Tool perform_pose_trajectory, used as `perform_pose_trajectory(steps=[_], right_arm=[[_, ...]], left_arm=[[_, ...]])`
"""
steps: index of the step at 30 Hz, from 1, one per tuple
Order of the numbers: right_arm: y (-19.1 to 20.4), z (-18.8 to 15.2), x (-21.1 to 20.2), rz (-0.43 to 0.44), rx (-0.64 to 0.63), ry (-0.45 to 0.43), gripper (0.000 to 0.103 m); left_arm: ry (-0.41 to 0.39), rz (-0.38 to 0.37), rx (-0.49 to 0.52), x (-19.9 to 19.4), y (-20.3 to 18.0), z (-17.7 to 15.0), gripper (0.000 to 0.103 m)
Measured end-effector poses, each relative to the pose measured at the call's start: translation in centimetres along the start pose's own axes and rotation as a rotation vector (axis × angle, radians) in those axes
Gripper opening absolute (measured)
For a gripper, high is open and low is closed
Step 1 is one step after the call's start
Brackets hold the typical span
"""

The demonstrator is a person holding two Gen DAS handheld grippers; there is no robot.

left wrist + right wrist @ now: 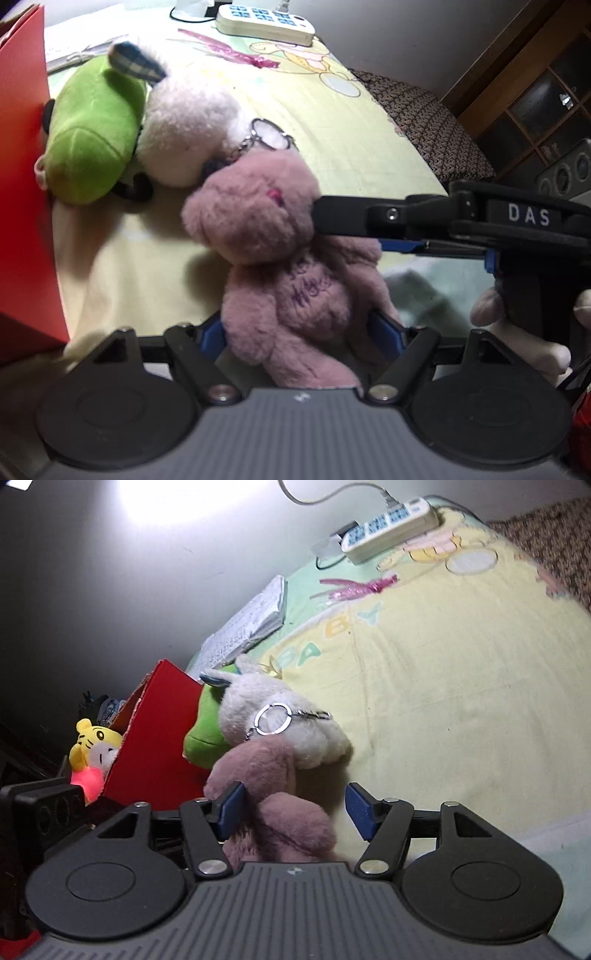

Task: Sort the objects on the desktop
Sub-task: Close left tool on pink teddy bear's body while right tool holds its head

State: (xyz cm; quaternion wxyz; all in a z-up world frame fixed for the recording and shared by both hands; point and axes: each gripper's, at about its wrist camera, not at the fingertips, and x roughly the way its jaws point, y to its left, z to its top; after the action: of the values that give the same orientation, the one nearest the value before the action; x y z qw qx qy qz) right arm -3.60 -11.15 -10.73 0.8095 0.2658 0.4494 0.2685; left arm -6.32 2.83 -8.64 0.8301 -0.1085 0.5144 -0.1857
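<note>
A pink plush bear [280, 258] stands upright on the yellow cloth [332, 122]. My left gripper [298, 330] is shut on its lower body, a blue pad against each side. My right gripper [295, 808] is open around the same bear [280, 812]; its left pad touches the fur and its right pad stands clear. In the left wrist view one of its black fingers [343, 218] reaches in from the right to the bear's head. Behind the bear lie a white plush [184, 125] with a metal key ring [269, 134] and a green plush [92, 136].
A red box [22, 184] stands at the left against the green plush; a yellow tiger plush [92, 746] sits behind the box. A white power strip [264, 22] and a stack of papers [251, 624] lie at the far edge. A hand [487, 306] grips the right tool.
</note>
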Motion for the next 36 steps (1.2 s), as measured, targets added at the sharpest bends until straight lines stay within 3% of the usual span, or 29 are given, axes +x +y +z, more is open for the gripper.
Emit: perform_pose_trajectory(steps=[2, 3, 6, 10, 15, 19, 22, 27, 29, 31, 33, 36], right_arm=[[-1.7, -0.4, 0.0, 0.061, 0.097, 0.03, 0.06], [-2.2, -0.8, -0.1, 0.083, 0.13, 0.051, 0.048], [-3.4, -2.3, -0.5, 0.14, 0.228, 0.085, 0.044], [-3.9, -4.6, -1.5, 0.165, 0.327, 0.124, 0.038], [-2.4, -7.5, -3.3, 0.189, 0.308, 0.218, 0.035], [-1.3, -9.1, -3.6, 0.219, 0.288, 0.266, 0.037], [-0.9, -9.2, -3.2, 0.218, 0.273, 0.27, 0.038], [-0.5, -8.6, -3.3, 0.195, 0.255, 0.241, 0.046], [-0.3, -8.6, -3.2, 0.193, 0.234, 0.255, 0.044], [-0.2, -8.7, -3.2, 0.185, 0.206, 0.261, 0.032], [-0.7, -8.9, -3.1, 0.18, 0.225, 0.263, 0.032], [-0.8, -9.1, -3.3, 0.167, 0.254, 0.252, 0.032]], left_arm=[[-0.009, 0.01, 0.016, -0.4, -0.4, -0.4, 0.075], [-0.01, 0.02, 0.024, -0.6, -0.5, -0.6, 0.072], [0.002, 0.037, 0.053, -1.1, -0.9, -1.2, 0.067], [0.048, 0.034, 0.09, -2.0, -1.4, -2.8, 0.068], [0.093, 0.095, 0.179, -3.4, -1.9, -5.6, 0.068], [0.125, 0.083, 0.115, -3.5, -0.5, -6.2, 0.069], [0.109, 0.095, 0.099, -3.9, -0.4, -6.4, 0.07], [0.092, 0.149, 0.19, -4.2, -2.6, -7.2, 0.068], [0.095, 0.154, 0.227, -3.6, -3.1, -7.1, 0.066], [0.105, 0.168, 0.274, -2.8, -3.6, -7.1, 0.063], [0.109, 0.183, 0.307, -2.3, -4.0, -7.2, 0.064], [0.117, 0.149, 0.31, -2.2, -3.7, -7.0, 0.062]])
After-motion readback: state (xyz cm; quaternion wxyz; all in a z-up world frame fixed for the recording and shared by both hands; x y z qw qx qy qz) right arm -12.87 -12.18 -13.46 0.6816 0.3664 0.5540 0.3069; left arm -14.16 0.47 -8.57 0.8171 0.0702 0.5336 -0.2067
